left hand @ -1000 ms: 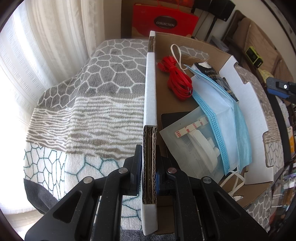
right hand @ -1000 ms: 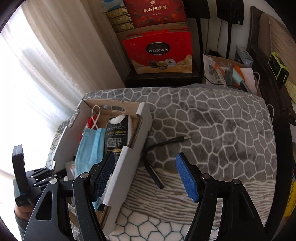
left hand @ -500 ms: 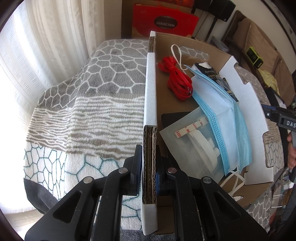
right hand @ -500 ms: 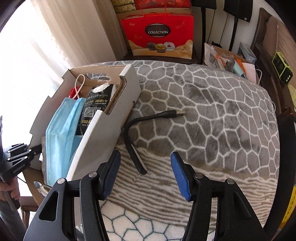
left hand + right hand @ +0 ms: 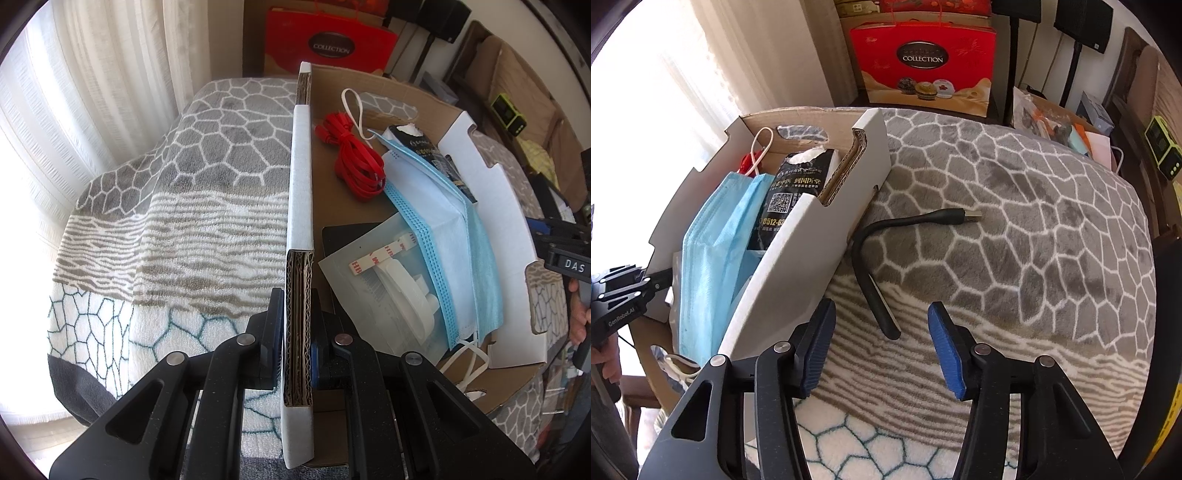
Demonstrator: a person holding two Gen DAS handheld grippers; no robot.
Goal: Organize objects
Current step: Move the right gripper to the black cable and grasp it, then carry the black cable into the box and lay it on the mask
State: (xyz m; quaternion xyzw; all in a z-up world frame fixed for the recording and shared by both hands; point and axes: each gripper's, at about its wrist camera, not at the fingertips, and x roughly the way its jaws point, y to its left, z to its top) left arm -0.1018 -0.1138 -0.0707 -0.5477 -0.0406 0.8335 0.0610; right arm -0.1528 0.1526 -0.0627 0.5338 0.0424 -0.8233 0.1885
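Observation:
My left gripper (image 5: pixel 297 332) is shut on the near side wall of an open cardboard box (image 5: pixel 300 206). The box holds a red cable (image 5: pixel 354 162), blue face masks (image 5: pixel 443 221), a black packet (image 5: pixel 428 147) and a clear bag of white parts (image 5: pixel 391 288). In the right wrist view the box (image 5: pixel 809 258) stands at the left. A black bent USB light (image 5: pixel 871 266) lies on the blanket just right of the box. My right gripper (image 5: pixel 881 343) is open, just short of the light's near end.
A grey and white patterned blanket (image 5: pixel 1015 229) covers the surface. A red gift bag (image 5: pixel 923 62) stands behind it. Cluttered shelves with a green device (image 5: pixel 1161 147) are at the right. Curtains (image 5: pixel 92 92) hang at the left.
My right gripper has moved forward and down towards the black USB light, which now lies between its open fingers' line. The left gripper has stayed clamped on the box wall.

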